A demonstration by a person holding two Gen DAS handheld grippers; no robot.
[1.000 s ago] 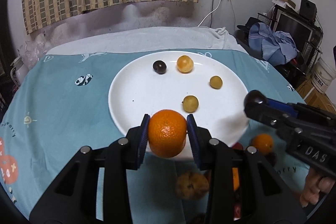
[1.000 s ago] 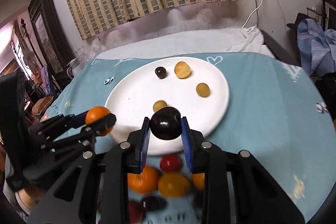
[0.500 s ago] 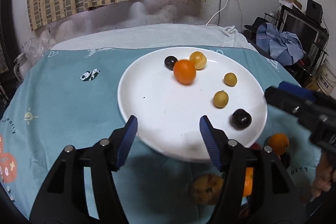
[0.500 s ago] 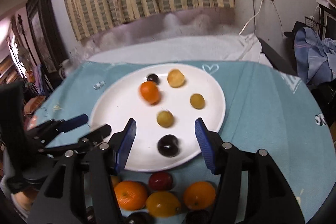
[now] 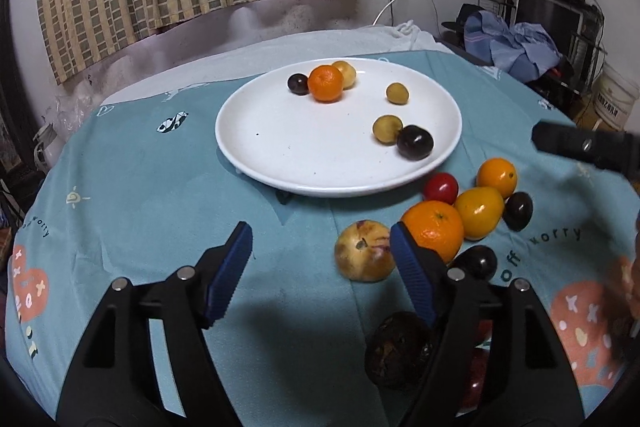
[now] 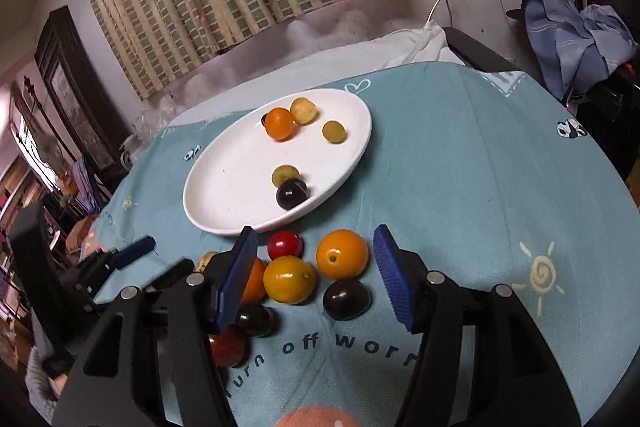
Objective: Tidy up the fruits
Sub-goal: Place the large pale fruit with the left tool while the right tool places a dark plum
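Six small fruits are counted on the round white plate (image 5: 248,131) mid-tablecloth, a loose fruit cluster (image 6: 296,279) remains off its near edge, and left gripper (image 5: 320,267) and right gripper (image 6: 314,275) are opening, empty.

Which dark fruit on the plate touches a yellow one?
The larger dark plum near the plate's front rim; it leans on a yellow fruit. The small dark one sits beside the orange.
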